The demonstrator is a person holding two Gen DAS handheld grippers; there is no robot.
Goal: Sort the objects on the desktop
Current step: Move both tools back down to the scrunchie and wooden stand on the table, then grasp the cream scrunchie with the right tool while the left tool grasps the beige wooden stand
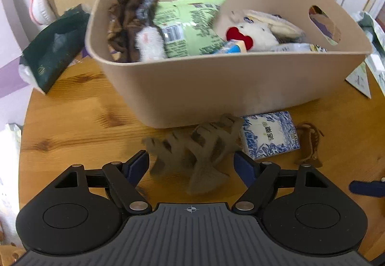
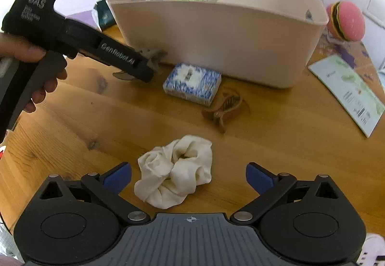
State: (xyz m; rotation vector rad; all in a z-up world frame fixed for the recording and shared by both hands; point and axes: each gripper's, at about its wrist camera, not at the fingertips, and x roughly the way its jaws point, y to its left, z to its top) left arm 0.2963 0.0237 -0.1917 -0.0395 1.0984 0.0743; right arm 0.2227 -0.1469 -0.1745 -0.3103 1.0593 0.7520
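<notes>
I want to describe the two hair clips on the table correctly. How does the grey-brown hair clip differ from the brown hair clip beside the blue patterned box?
The grey-brown hair clip looks dull and matte; the brown hair clip looks glossy. The grey-brown one lies between the open fingers of the left gripper; the brown one has no gripper around it. The grey-brown clip appears bulkier. Both are claw clips on the wooden table in front of the beige bin.

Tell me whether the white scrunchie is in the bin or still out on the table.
Out. The white scrunchie lies on the table, in front of the bin.
</notes>
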